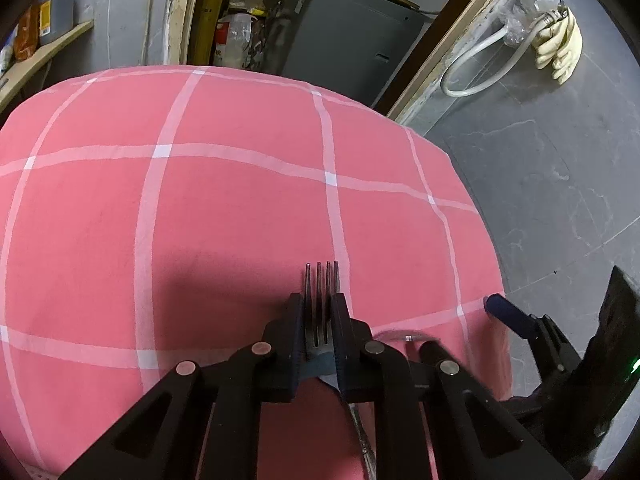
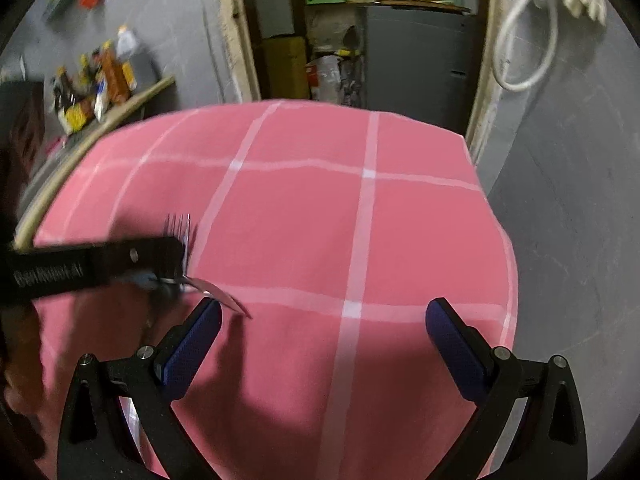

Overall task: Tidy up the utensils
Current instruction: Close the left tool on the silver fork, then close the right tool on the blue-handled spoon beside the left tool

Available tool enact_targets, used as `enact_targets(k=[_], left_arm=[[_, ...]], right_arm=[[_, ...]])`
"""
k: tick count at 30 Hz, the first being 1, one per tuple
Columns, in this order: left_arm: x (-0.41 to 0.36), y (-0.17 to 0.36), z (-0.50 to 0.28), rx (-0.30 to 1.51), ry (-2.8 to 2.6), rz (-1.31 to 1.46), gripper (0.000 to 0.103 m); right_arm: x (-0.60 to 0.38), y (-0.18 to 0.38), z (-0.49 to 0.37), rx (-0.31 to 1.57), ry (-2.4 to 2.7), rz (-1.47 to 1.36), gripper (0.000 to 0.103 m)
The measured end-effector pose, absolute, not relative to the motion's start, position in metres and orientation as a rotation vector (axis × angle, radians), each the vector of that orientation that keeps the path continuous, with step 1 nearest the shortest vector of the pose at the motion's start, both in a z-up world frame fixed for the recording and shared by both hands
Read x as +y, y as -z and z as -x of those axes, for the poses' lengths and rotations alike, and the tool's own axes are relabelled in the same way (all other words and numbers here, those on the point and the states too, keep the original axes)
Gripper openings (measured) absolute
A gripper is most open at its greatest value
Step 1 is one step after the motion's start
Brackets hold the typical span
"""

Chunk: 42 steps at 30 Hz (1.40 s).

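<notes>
A metal fork (image 1: pixel 322 276) is clamped between the jaws of my left gripper (image 1: pixel 318 300), its tines pointing forward over the pink checked tablecloth (image 1: pixel 240 208). Its silver handle (image 1: pixel 362 436) runs back under the gripper. In the right wrist view the left gripper (image 2: pixel 176 252) reaches in from the left with the fork (image 2: pixel 179 224) in it and the handle end (image 2: pixel 224 298) pointing down to the right. My right gripper (image 2: pixel 323 306) stands wide open just above the cloth, with nothing between its blue pads (image 2: pixel 192 344). One of its pads (image 1: pixel 506 314) shows at the right of the left wrist view.
The table (image 2: pixel 300 220) ends at the right over a grey floor (image 1: pixel 560 200). A clear curved rim (image 1: pixel 396 336), perhaps a glass, lies beside the left gripper. A shelf with bottles (image 2: pixel 96 80) stands far left, and a grey cabinet (image 2: pixel 416 60) stands behind the table.
</notes>
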<state>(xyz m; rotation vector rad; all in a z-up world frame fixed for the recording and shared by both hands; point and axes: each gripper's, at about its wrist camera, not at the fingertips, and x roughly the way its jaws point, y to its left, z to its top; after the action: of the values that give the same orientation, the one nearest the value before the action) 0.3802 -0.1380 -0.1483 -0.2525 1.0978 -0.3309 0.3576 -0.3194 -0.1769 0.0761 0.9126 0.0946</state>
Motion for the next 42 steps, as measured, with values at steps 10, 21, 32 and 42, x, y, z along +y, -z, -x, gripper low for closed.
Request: enact_targets(k=[10,21,32,42], left_arm=[[-0.134,0.15,-0.37,1.104,0.31,0.284,0.01],[-0.135,0.151,-0.36,1.126,0.322,0.293,0.008],[-0.137,0.152,-0.356,1.125,0.336,0.287,0.008],[-0.136,0.154,-0.351,1.124,0.337,0.308,0.008]], right_arm=[[-0.32,0.188,-0.354,0.922,-0.2,-0.223,0.055],[-0.322,0.193,-0.353,0.975,-0.256,-0.421,0.036],[-0.316,0.219,-0.342,1.064,-0.168,-0.661,0.036],[-0.313,0.235,-0.33,1.112,-0.181,-0.832,0.033]])
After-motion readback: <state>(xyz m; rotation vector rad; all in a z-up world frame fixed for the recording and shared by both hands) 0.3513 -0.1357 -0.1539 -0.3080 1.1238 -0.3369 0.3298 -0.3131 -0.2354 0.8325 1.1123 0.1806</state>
